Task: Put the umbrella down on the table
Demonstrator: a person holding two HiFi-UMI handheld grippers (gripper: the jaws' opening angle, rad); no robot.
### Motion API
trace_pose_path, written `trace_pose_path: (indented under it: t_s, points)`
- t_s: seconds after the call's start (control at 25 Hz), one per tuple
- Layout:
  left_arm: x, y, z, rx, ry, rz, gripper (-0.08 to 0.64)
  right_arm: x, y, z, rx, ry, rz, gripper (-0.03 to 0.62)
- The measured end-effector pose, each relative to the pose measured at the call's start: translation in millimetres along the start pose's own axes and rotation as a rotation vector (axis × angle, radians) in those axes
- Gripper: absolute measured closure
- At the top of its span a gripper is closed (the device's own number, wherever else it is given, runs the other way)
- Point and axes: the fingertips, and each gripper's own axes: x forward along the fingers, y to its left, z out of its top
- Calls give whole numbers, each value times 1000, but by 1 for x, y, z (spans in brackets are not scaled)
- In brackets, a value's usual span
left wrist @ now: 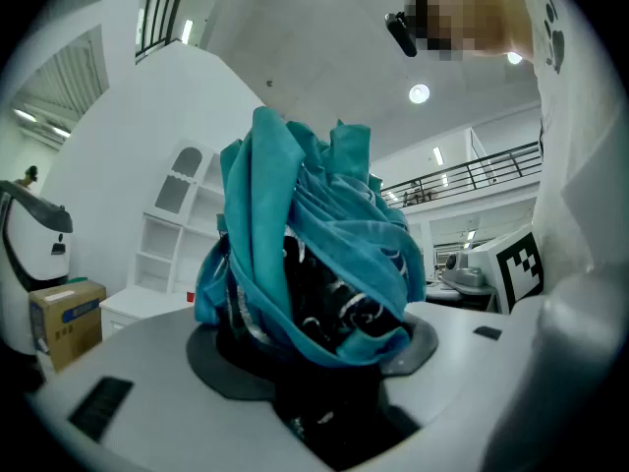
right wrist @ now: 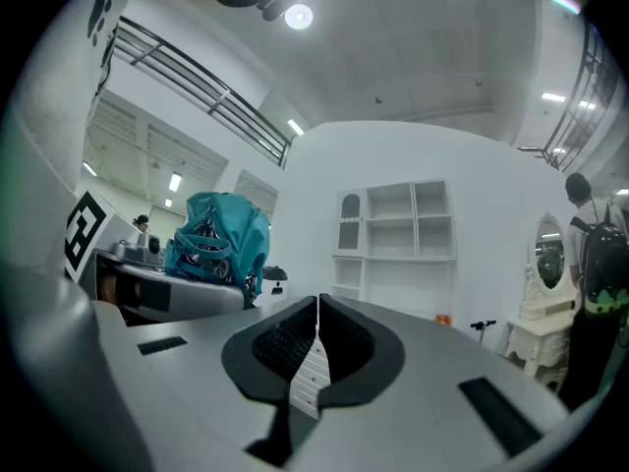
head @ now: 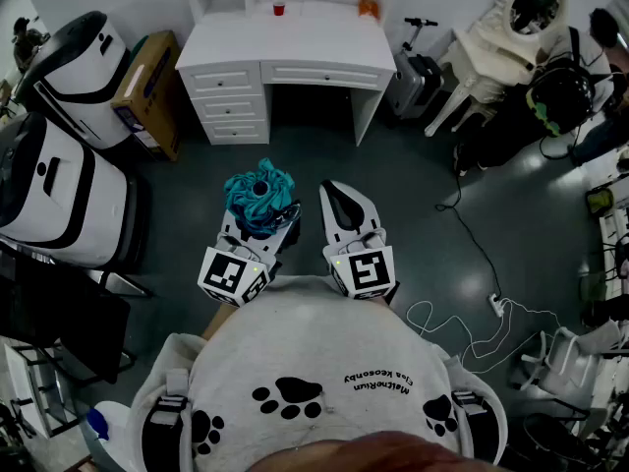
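Note:
A folded teal umbrella (head: 258, 194) with a black inside stands upright between the jaws of my left gripper (head: 261, 220), which is shut on it. In the left gripper view the umbrella (left wrist: 310, 254) fills the middle and hides the pads. My right gripper (head: 346, 205) is held level beside it, to the right, shut with nothing between its ribbed pads (right wrist: 295, 342). From the right gripper view the umbrella (right wrist: 216, 236) shows at the left. The white table (head: 295, 37) with drawers stands ahead, across a stretch of dark floor.
A small red cup (head: 279, 9) and an orange thing (head: 368, 8) sit on the table. A cardboard box (head: 149, 87) and white machines (head: 69, 126) stand at the left. A scooter (head: 418, 67), a white chair (head: 491, 57) and floor cables (head: 472, 234) lie to the right.

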Motion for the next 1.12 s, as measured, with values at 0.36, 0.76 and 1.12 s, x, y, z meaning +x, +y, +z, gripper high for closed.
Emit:
trace_pose_path:
  t_s: [0.36, 0.76, 1.12]
  points:
    - [-11, 12, 3, 21, 22, -38, 308, 5, 11, 2, 25, -4, -59, 560]
    - [-1, 31, -14, -26, 56, -66, 308, 17, -1, -13, 64, 36, -129, 559]
    - [38, 83, -16, -62, 15, -16, 308, 69, -31, -45, 38, 109, -101, 558]
